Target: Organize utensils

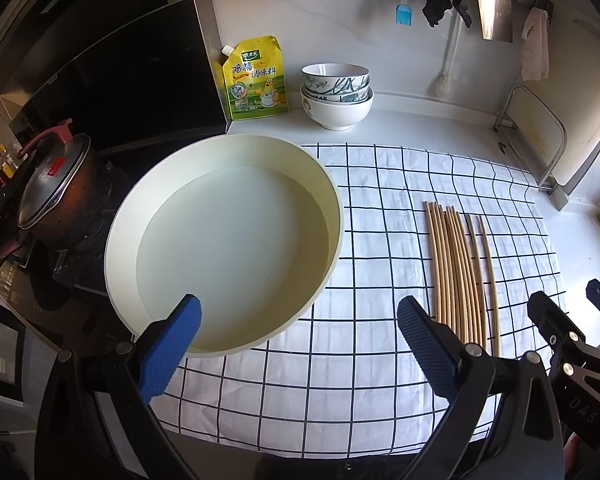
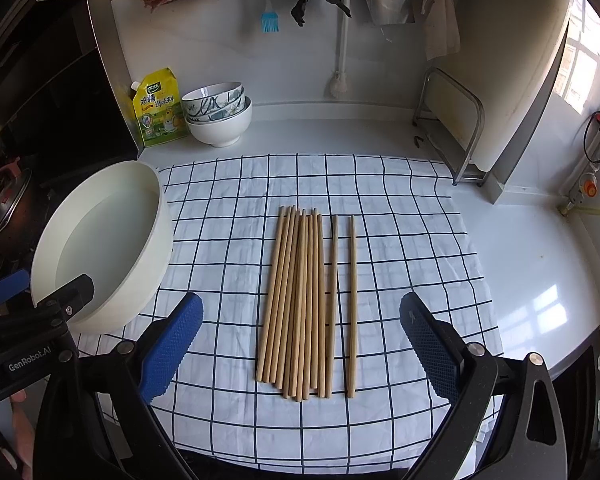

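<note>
Several wooden chopsticks (image 2: 300,304) lie side by side on a white checked cloth (image 2: 400,240); two lie slightly apart on the right (image 2: 352,304). They also show in the left wrist view (image 1: 456,272). A round cream basin (image 1: 224,248) sits empty at the cloth's left edge, also in the right wrist view (image 2: 104,240). My left gripper (image 1: 300,344) is open and empty, above the cloth between the basin and the chopsticks. My right gripper (image 2: 300,344) is open and empty, above the chopsticks' near ends.
A stack of bowls (image 1: 336,94) and a yellow seasoning pouch (image 1: 256,80) stand at the back wall. A lidded pot (image 1: 56,196) sits on the stove at left. A metal rack with a cutting board (image 2: 456,128) stands at back right. Brush and cloths hang on the wall.
</note>
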A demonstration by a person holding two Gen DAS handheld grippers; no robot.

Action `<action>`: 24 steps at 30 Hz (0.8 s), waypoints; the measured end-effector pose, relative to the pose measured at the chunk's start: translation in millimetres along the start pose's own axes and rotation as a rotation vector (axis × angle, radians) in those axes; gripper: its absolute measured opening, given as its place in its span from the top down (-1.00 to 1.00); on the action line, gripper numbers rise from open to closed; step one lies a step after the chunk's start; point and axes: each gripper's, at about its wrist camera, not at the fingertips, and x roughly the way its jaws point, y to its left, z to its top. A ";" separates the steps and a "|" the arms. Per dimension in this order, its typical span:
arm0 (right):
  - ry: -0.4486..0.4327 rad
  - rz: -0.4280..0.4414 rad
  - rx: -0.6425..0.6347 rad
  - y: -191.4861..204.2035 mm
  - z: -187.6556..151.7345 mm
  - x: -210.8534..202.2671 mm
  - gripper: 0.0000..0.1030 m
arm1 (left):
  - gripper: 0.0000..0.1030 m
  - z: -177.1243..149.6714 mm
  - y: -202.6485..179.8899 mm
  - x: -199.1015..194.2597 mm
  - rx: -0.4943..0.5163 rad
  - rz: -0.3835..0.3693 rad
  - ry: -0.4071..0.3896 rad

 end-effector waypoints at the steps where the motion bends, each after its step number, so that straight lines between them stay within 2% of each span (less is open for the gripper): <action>1: -0.002 0.000 -0.001 0.2 -1.0 0.4 -0.83 | -0.88 0.1 0.3 0.3 0.000 0.000 0.001; 24: -0.003 0.002 -0.002 2.4 6.8 2.6 -0.83 | -0.88 1.8 2.3 1.6 -0.005 0.006 -0.008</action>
